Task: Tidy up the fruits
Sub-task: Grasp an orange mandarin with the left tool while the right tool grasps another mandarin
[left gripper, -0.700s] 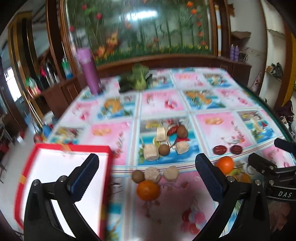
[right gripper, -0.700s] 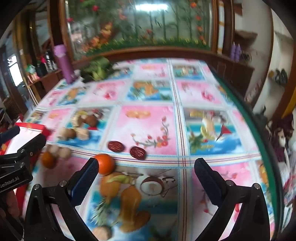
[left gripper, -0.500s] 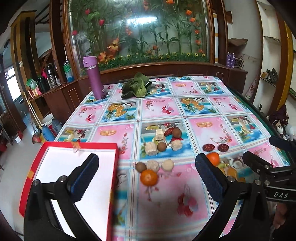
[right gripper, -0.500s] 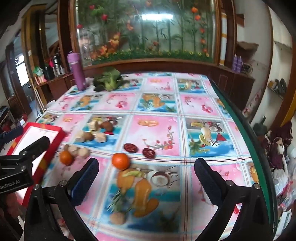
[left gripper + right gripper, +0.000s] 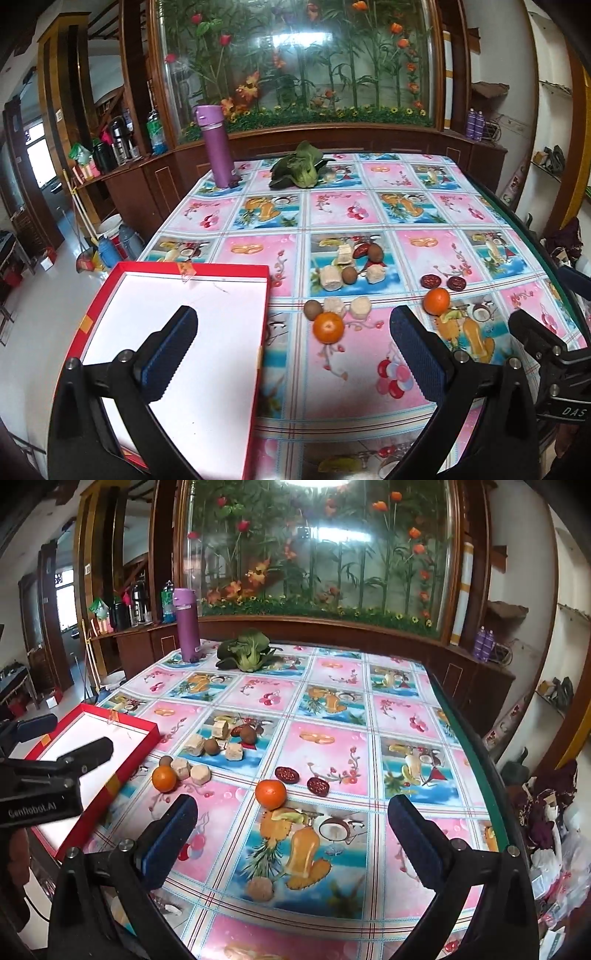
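**Fruit scattered, both grippers wide open**

Left wrist view: left gripper (image 5: 293, 354) hovers over the table's near edge, fingers spread and holding nothing. The red box (image 5: 266, 314) lies under its left finger, long side running away from the camera. One orange (image 5: 328, 327) sits just right of the box, with bare cloth in front.

Right wrist view: right gripper (image 5: 291, 842) is also spread wide and empty. A second orange (image 5: 270, 794) lies ahead between the fingers, two dark date halves (image 5: 287, 774) just behind it. The table's green edge (image 5: 480, 775) runs along the right.
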Action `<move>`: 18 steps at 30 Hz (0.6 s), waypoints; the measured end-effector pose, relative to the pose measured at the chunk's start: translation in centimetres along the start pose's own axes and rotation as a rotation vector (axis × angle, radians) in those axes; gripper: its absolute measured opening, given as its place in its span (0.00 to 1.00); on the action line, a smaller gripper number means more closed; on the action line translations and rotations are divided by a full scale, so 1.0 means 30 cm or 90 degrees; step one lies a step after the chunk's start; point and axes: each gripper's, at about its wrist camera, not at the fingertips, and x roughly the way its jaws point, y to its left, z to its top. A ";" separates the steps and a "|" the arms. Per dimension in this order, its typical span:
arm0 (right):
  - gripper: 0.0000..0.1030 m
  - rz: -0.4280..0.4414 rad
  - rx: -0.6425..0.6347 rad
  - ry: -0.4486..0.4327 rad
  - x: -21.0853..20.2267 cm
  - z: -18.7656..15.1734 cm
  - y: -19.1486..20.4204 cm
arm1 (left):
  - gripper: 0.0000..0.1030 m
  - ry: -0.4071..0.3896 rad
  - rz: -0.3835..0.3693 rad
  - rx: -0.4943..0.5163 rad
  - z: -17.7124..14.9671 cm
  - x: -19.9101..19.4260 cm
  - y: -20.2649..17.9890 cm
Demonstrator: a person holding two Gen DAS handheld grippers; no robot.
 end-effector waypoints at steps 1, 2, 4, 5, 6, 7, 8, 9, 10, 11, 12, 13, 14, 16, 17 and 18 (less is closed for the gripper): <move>0.99 0.002 0.002 0.003 0.007 -0.003 -0.004 | 1.00 -0.004 -0.005 -0.009 -0.006 0.005 0.009; 0.99 0.003 0.006 0.005 0.015 -0.004 -0.009 | 1.00 0.001 0.001 -0.003 -0.002 0.009 0.006; 0.99 0.007 0.011 0.006 0.021 -0.011 -0.019 | 1.00 0.004 0.006 -0.005 -0.005 0.025 0.008; 0.99 0.009 0.014 0.009 0.029 -0.012 -0.024 | 1.00 0.007 0.007 -0.004 -0.005 0.032 0.009; 0.99 0.011 0.016 0.013 0.037 -0.015 -0.029 | 1.00 0.011 0.007 -0.006 -0.006 0.043 0.011; 0.99 0.014 0.018 0.014 0.042 -0.016 -0.033 | 1.00 0.014 0.010 -0.003 -0.007 0.053 0.013; 0.99 0.017 0.019 0.016 0.049 -0.019 -0.038 | 1.00 0.017 0.012 -0.005 -0.009 0.065 0.017; 0.99 0.021 0.021 0.020 0.060 -0.020 -0.041 | 1.00 0.015 0.016 -0.006 -0.014 0.078 0.023; 0.99 0.024 0.022 0.024 0.068 -0.022 -0.042 | 1.00 0.015 0.017 -0.008 -0.017 0.095 0.029; 0.99 0.029 0.023 0.029 0.082 -0.021 -0.043 | 1.00 0.021 0.015 -0.009 -0.018 0.115 0.033; 0.98 0.035 0.024 0.037 0.100 -0.019 -0.044 | 1.00 0.030 0.017 -0.003 -0.015 0.129 0.032; 0.97 0.042 0.026 0.047 0.121 -0.016 -0.043 | 1.00 0.039 0.017 0.000 -0.012 0.145 0.033; 0.93 0.047 0.028 0.054 0.138 -0.013 -0.044 | 1.00 0.045 0.022 0.006 -0.010 0.160 0.035; 0.85 0.059 0.030 0.075 0.187 -0.004 -0.041 | 1.00 0.047 0.026 0.021 -0.008 0.177 0.036; 0.78 0.062 0.029 0.094 0.222 0.001 -0.038 | 1.00 0.052 0.027 0.028 -0.007 0.186 0.035; 0.68 0.067 0.030 0.109 0.250 0.005 -0.036 | 1.00 0.057 0.025 0.033 -0.005 0.196 0.034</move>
